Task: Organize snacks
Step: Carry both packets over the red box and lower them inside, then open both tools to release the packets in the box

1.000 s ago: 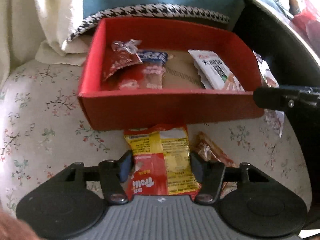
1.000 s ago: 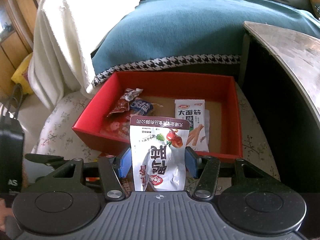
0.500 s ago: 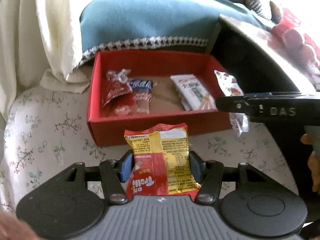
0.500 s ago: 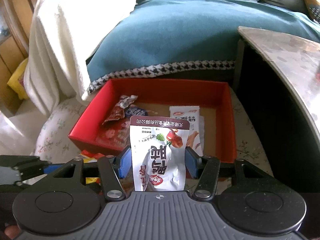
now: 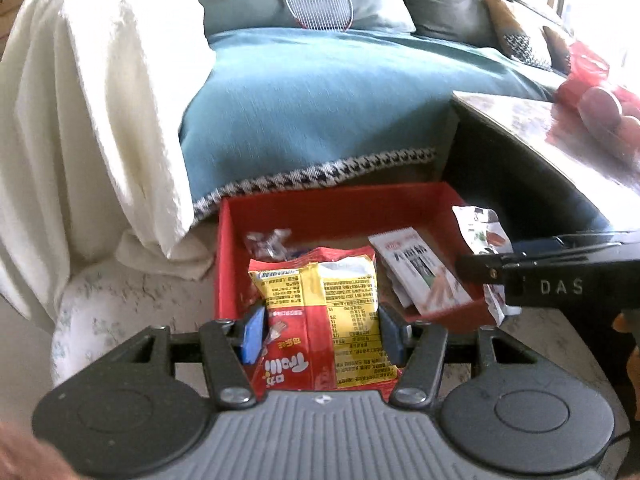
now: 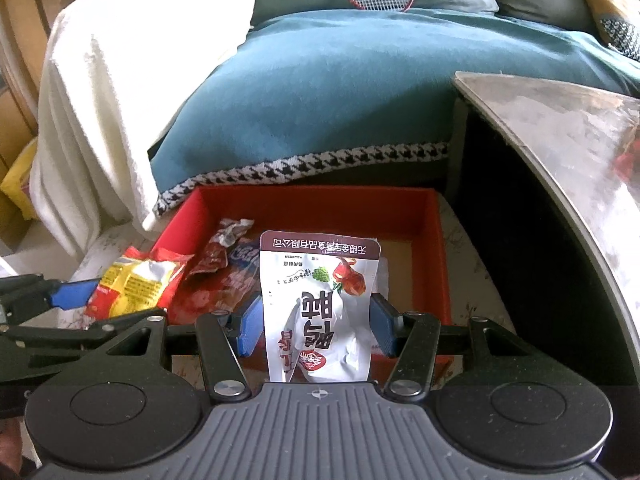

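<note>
My left gripper [image 5: 320, 332] is clamped on the yellow-and-red snack packet [image 5: 320, 320], blue pads pressing both its side edges, and the packet hangs in front of the near wall of the red box [image 5: 224, 264]. My right gripper [image 6: 312, 326] grips the white pouch [image 6: 320, 308] the same way, upright, its dark top band towards 12 o'clock over the box floor.

Room to move: the box is open at the top. In the right wrist view its far wall [image 6: 316, 200] sits just under the houndstooth hem of the teal blanket [image 6: 320, 100] at 12 o'clock, and the table [image 6: 560, 128] with its dark side closes off 3 o'clock, just beside the box's right wall. The white towel [image 6: 120, 100] hangs near the box's left corner at 10 o'clock. Inside lie a dark red wrapper [image 6: 216, 254] on the left and a white striped sachet [image 5: 416, 268] on the right; the middle floor looks bare cardboard.

Both grippers tilt down and forward. In the left wrist view my right one comes in from 3 o'clock, level with the box's right rim; in the right wrist view my left one shows at 9 o'clock.
</note>
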Motion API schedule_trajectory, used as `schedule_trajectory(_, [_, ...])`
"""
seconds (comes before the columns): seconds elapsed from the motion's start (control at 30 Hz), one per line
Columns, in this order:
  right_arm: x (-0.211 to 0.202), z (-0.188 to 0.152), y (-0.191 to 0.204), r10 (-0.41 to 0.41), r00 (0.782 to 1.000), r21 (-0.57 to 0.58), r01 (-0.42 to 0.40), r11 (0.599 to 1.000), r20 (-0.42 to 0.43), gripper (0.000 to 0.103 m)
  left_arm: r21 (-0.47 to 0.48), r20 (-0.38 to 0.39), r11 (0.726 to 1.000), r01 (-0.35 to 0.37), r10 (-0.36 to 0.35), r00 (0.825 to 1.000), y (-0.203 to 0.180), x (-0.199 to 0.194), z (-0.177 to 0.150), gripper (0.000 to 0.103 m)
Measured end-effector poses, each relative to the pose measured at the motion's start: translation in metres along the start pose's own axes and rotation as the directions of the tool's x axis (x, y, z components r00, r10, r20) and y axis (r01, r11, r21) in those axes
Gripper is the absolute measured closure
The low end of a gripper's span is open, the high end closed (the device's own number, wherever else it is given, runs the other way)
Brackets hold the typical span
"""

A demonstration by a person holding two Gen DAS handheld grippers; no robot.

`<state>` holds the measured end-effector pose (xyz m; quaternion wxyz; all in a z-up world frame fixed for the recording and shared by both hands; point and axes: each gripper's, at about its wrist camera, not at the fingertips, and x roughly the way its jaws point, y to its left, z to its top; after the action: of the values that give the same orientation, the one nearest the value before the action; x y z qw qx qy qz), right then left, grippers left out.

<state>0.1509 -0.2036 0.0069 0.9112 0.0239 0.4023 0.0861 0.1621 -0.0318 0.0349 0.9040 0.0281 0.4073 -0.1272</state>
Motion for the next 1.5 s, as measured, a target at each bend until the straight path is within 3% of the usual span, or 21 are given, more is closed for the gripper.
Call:
schedule_trajectory(0.23, [0.013, 0.009, -0.001, -0.051, 0.998, -0.004, 0.051, 0.999, 0.028, 0.040, 0.011, 0.022, 0.999, -0.047, 0.047, 0.999, 0.003, 0.018, 0.016, 0.052])
schedule_trajectory(0.6, [0.051, 0.024, -0.016, -0.093, 0.996, 0.027, 0.093, 0.995, 0.016, 0.040, -0.036, 0.008, 0.998, -0.044, 0.044, 0.999, 0.012, 0.061, 0.033, 0.052])
schedule_trajectory(0.93, [0.085, 0.015, -0.018, -0.107, 0.993, 0.009, 0.108, 0.994, -0.048, 0.040, -0.040, -0.066, 0.997, -0.066, 0.063, 0.996, 0.016, 0.095, 0.025, 0.052])
schedule_trajectory(1.33, [0.097, 0.007, -0.015, -0.129, 0.988, -0.020, 0.128, 0.992, -0.085, 0.034, -0.029, -0.092, 0.997, -0.066, 0.063, 0.994, 0.014, 0.101, 0.022, 0.051])
schedule_trajectory(1.5, [0.095, 0.008, -0.015, -0.129, 0.988, -0.022, 0.128, 0.992, -0.083, 0.032, -0.016, -0.065, 0.997, -0.074, 0.072, 0.995, 0.010, 0.095, 0.025, 0.042])
